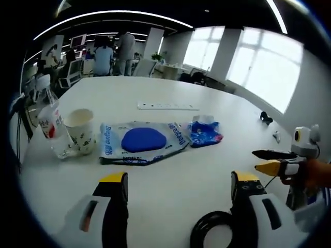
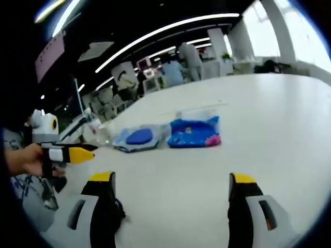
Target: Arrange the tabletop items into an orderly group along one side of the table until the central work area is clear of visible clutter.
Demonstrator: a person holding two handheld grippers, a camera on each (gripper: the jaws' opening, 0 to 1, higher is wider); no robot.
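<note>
Now both claws hover released above the white bench [image 1: 217, 113].
Left claw [image 1: 178, 188] and right claw [image 2: 170, 188] gape empty; bottle [image 1: 51, 124], paper cup [image 1: 80, 132], blue pouch [image 1: 142, 140] sit ahead.

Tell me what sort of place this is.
Most likely an open-plan office: a big white table, long ceiling strip lights, tall windows, and people standing at desks with monitors in the background.

One bottle [image 1: 50, 120], one cup [image 1: 80, 130], two packets [image 1: 145, 141] [image 1: 205, 131], one power strip [image 1: 167, 106].
</note>
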